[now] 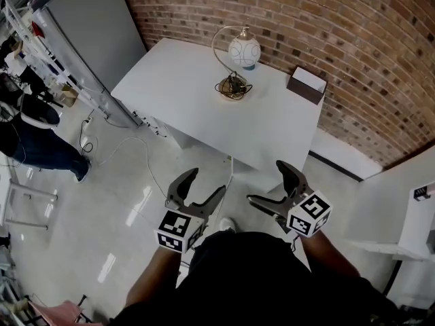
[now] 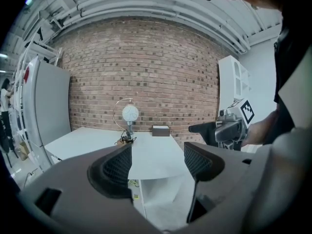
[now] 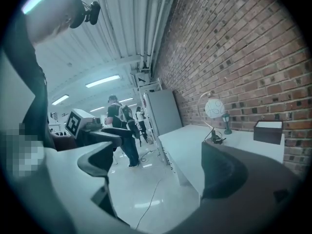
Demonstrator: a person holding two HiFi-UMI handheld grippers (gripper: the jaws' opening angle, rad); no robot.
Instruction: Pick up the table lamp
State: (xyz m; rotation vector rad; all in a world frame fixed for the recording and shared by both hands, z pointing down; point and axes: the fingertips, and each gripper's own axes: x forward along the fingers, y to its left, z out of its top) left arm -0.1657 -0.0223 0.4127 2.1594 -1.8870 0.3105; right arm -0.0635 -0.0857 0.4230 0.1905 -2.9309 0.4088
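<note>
The table lamp [image 1: 238,61] has a white globe hung in a thin gold arc over a small dark base. It stands near the back of a white table [image 1: 197,104], against the brick wall. It also shows far off in the left gripper view as the lamp [image 2: 128,121] and in the right gripper view as the lamp [image 3: 214,115]. My left gripper [image 1: 201,186] and right gripper [image 1: 269,182] hang open over the floor, short of the table's front edge, with nothing between the jaws. Both are well away from the lamp.
A dark open box [image 1: 307,84] sits on the table's right back corner. A grey cabinet [image 1: 95,26] stands left of the table, with cables [image 1: 115,145] on the glossy floor. People [image 3: 122,126] stand farther off. A white shelf unit [image 1: 418,216] stands at the right.
</note>
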